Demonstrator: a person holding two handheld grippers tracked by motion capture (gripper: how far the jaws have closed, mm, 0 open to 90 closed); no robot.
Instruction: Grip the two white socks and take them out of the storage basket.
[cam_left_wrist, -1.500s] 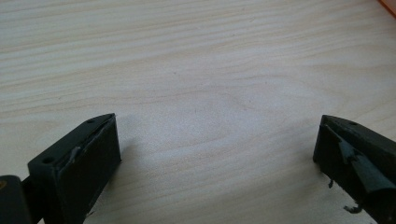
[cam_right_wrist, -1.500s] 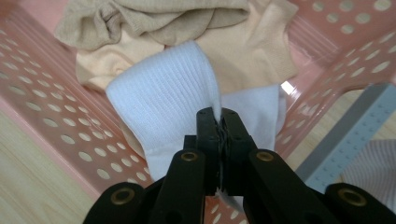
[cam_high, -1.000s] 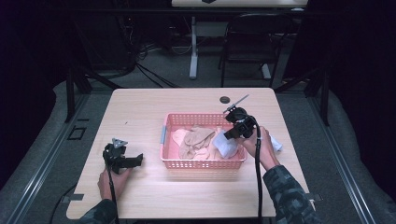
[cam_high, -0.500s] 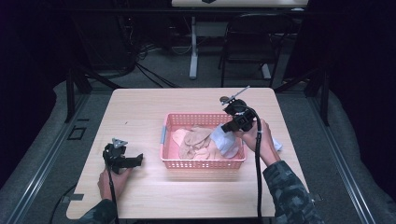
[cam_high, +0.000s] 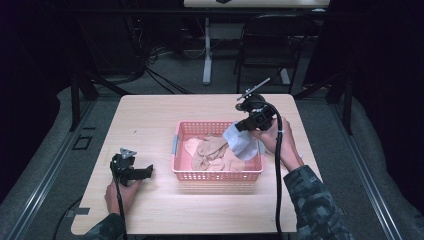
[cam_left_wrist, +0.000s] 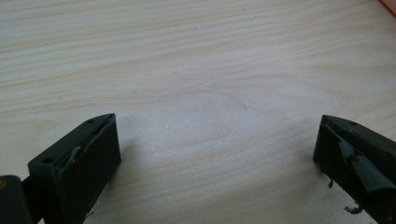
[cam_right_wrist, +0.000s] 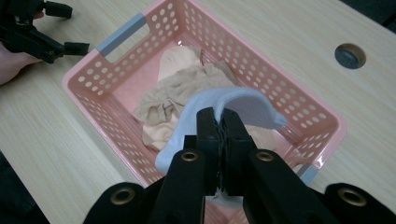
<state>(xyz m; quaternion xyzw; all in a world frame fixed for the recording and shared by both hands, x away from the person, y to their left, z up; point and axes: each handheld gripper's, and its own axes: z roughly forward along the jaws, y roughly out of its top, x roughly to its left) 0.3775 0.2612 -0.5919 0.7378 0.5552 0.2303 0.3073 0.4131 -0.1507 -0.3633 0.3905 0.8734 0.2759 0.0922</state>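
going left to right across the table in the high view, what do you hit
left claw → pink basket → beige clothes → white garment pinched in the right claw

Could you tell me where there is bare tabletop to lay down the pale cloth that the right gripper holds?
Free: light wooden table left of the pink plastic basket, and the near strip. Crowded: basket with beige fabric, left gripper.
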